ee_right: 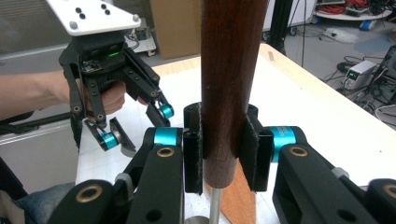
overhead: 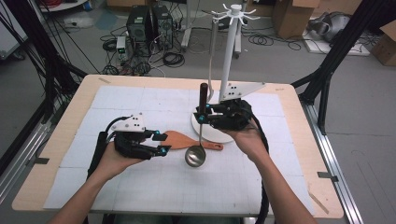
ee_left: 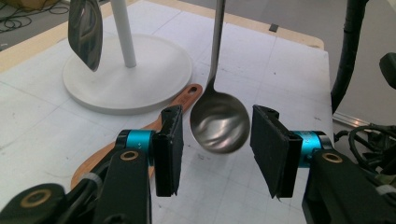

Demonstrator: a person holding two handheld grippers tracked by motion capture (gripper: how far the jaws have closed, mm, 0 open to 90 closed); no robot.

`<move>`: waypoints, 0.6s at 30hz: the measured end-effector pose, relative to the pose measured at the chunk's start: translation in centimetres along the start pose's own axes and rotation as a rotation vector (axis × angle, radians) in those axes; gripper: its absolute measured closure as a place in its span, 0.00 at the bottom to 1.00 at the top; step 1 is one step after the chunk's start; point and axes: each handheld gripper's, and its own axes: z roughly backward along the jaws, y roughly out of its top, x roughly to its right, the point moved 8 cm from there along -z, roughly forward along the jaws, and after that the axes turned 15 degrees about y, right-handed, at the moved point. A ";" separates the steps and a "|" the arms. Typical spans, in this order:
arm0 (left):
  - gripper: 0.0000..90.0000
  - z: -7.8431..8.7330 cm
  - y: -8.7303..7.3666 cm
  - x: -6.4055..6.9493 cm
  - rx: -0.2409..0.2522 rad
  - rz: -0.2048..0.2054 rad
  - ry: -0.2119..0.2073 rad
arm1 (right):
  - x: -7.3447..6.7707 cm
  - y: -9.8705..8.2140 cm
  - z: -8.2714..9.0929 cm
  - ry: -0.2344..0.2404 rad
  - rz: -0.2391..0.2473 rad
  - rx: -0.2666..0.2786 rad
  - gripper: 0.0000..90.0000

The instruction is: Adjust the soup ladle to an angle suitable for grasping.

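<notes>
Ladle hangs upright, wooden handle clamped in right claw; left claw (half-open, gripping nothing) flanks its bowl.

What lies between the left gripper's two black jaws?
The steel ladle's round bowl hangs between the left gripper pads, touching neither, in the left gripper view; the right gripper holds its brown wooden handle.

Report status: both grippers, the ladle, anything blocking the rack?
Right gripper shut on the ladle by its wooden handle, bowl hanging. Left gripper open, jaws flanking the bowl, not touching. Wooden spatula lies below; spoon already on the rack.
</notes>
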 end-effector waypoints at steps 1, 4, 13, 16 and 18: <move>0.60 0.1 -0.1 -0.1 -0.003 0.000 -0.002 | 0.1 0.1 0.1 0.001 0.004 -0.001 0.81; 0.60 0.5 -0.4 -0.3 -0.002 0.006 0.005 | 0.4 0.6 0.5 -0.001 0.002 0.000 0.81; 0.56 1.5 -0.7 -1.0 0.006 0.011 0.023 | 1.2 1.7 1.7 0.009 0.004 0.011 0.81; 0.55 1.6 -0.8 -1.1 0.009 0.018 0.027 | 1.4 2.1 2.1 0.016 0.006 0.008 0.81; 0.54 1.8 -1.0 -1.2 0.010 0.019 0.032 | 1.5 2.5 2.3 0.020 0.011 0.007 0.81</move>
